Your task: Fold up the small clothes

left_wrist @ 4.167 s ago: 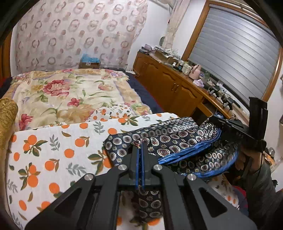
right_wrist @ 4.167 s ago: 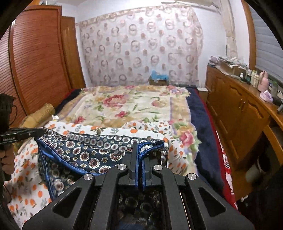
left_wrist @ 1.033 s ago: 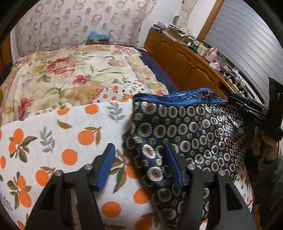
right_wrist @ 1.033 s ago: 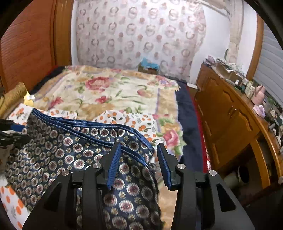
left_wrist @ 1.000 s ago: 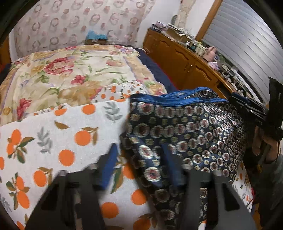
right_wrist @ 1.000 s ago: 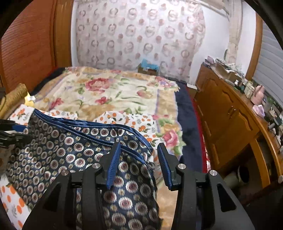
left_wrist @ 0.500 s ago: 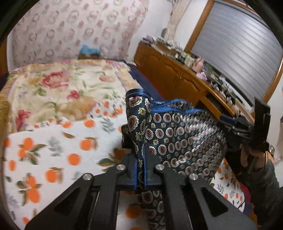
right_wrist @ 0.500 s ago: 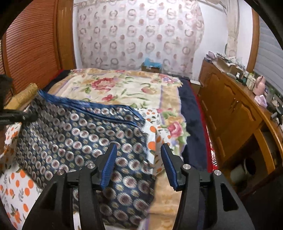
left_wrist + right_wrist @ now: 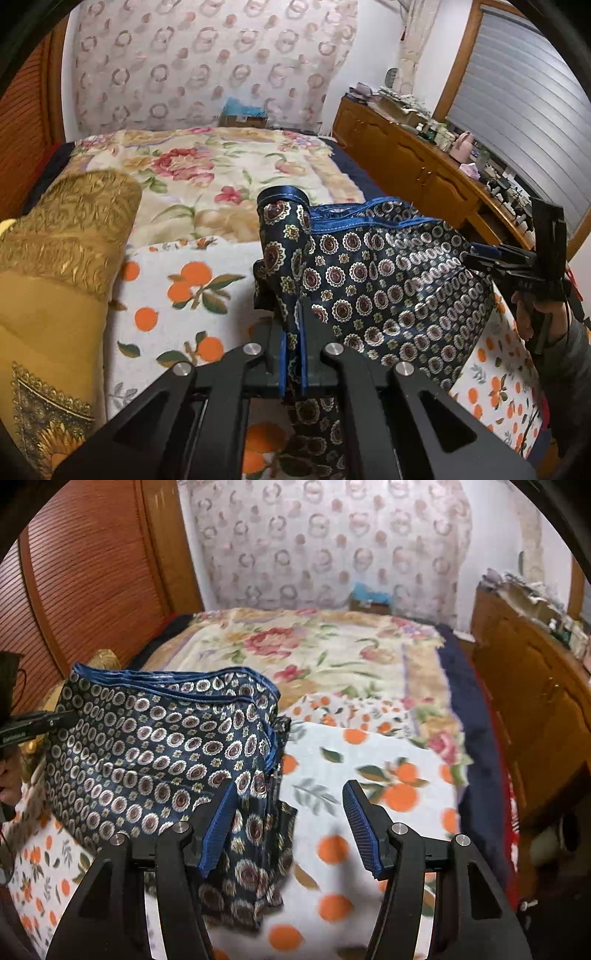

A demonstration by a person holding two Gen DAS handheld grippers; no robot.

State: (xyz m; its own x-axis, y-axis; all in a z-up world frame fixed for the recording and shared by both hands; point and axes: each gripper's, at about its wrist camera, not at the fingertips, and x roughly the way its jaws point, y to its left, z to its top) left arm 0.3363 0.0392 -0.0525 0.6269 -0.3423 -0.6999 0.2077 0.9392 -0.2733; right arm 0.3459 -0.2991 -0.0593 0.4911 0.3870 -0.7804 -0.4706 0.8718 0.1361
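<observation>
A bed (image 9: 207, 177) fills the room, covered by a floral quilt, with a white blanket (image 9: 177, 295) printed with oranges spread over its near end. On that blanket sits the garment (image 9: 376, 280), a small piece of dark blue cloth patterned with round medallions and edged in bright blue trim; part of it lies on the blanket and part is lifted into a loose, tent-like shape. A gold cushion (image 9: 62, 258) lies just beside the blanket on the left of the left wrist view. The left gripper (image 9: 291, 354) is clamped tight on one bunched edge of the garment, and the cloth rises in a twisted column from between its blue pads, so this side of the cloth hangs from it. The garment's long axis runs crosswise, from the left gripper toward the right gripper (image 9: 288, 827). In the right wrist view the right gripper's jaws are opening and stand fairly wide; its left pad (image 9: 218, 827) is just beside the garment's drooping near corner, and a little cloth shows between the pads, but they do not press on it. Most of the garment lies to the left of the right gripper and slightly ahead of it, with bare blanket under its right pad. The next fold likely depends on the left gripper, the only one with a hold, carrying its edge across toward the right.
</observation>
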